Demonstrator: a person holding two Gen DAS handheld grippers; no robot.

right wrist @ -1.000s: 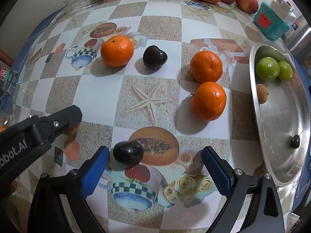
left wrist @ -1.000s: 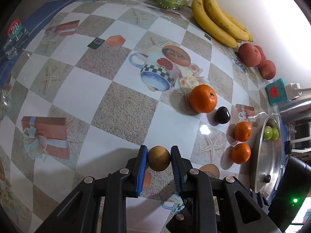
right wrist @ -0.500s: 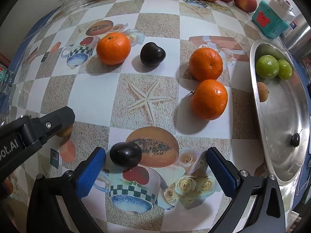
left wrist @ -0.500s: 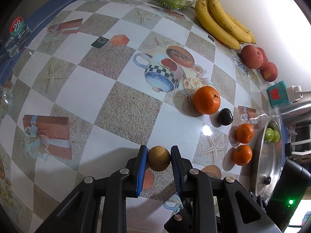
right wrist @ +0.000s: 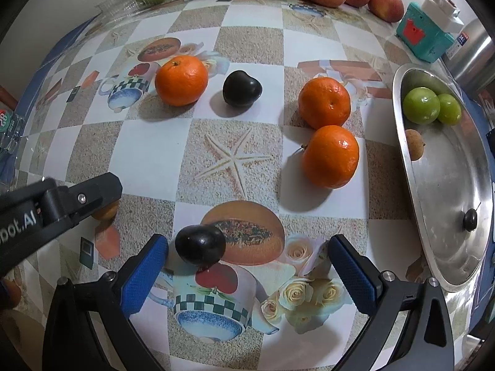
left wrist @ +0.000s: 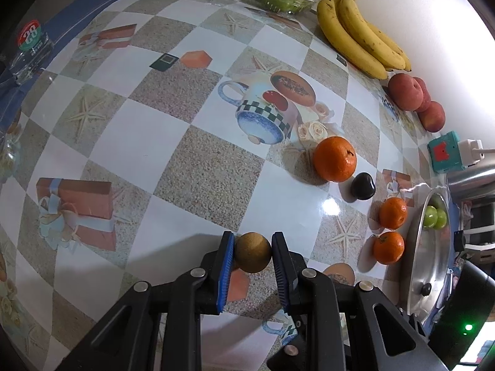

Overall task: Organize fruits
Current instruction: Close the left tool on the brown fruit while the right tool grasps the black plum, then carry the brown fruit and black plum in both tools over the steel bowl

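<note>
Brown fruit (left wrist: 252,253) clamped in left hand-held gripper (left wrist: 251,252); right hand-held gripper (right wrist: 247,256) spread wide beside dark plum (right wrist: 200,244); "28" label (left wrist: 30,34).

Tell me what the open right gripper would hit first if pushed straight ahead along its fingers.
Probably the small dark plum, already between the right gripper's wide-open jaws, near its left finger. Depth is uncertain; it might pass over it.

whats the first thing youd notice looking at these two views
The left gripper is clamped on a small brown round fruit low in its view. In the right wrist view, the right gripper stands wide open around a dark plum that lies close to its left finger. Beyond it, three bright oranges sit on the checkered tablecloth, beside a steel tray.
</note>
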